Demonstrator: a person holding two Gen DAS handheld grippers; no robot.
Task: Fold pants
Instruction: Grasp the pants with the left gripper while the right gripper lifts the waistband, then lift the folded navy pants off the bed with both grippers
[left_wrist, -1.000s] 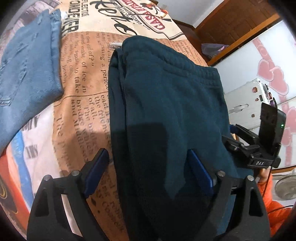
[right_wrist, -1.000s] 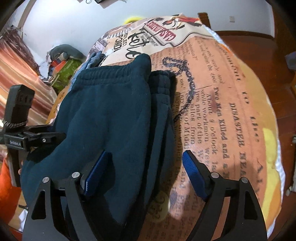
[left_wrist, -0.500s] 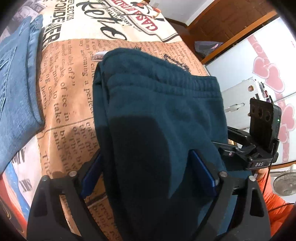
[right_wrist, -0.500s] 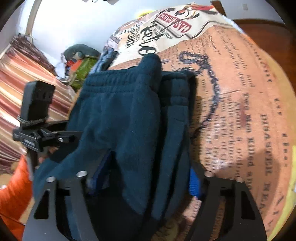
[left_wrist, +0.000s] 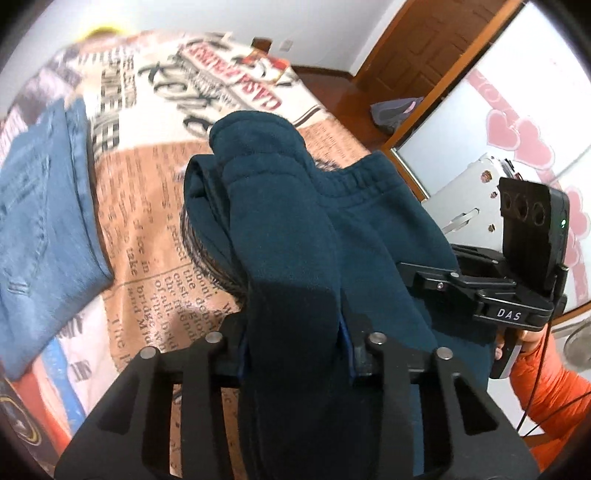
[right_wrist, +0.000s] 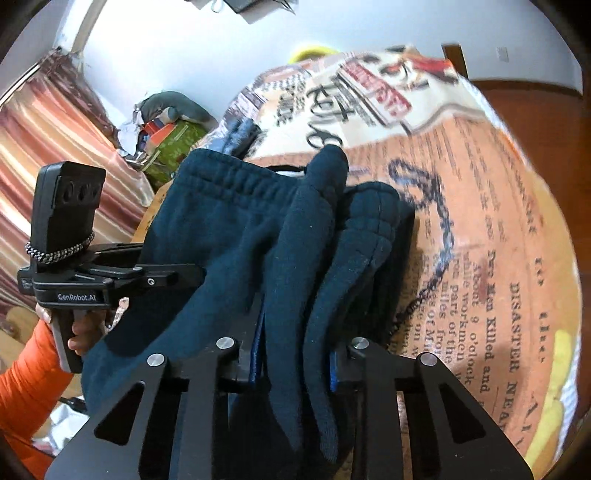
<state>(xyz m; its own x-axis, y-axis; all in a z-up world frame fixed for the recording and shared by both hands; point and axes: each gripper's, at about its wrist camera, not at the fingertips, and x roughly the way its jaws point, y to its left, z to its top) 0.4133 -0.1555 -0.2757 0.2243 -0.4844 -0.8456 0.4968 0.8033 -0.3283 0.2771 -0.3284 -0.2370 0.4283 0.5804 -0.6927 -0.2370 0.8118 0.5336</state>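
The dark teal sweatpants (left_wrist: 295, 221) lie folded on the newspaper-print bedspread (left_wrist: 147, 229), their near edge bunched and lifted. My left gripper (left_wrist: 293, 347) is shut on a thick fold of the pants at its left side. My right gripper (right_wrist: 295, 362) is shut on the pants (right_wrist: 236, 236) at the right side, with several fabric layers squeezed between the blue pads. The elastic waistband (right_wrist: 229, 177) faces away. Each gripper shows in the other's view, the right one (left_wrist: 480, 291) and the left one (right_wrist: 110, 280).
Folded blue jeans (left_wrist: 40, 206) lie on the bed to the left. A wooden door (left_wrist: 424, 70) and a white cabinet with pink hearts (left_wrist: 517, 147) stand at the right. Striped curtains (right_wrist: 48, 147) and clutter (right_wrist: 166, 133) stand beyond the bed's left side.
Both grippers closed from open onto the near edge of the pants and lifted it, bunching the fabric into ridges. The views tilted up toward the far end of the bed.
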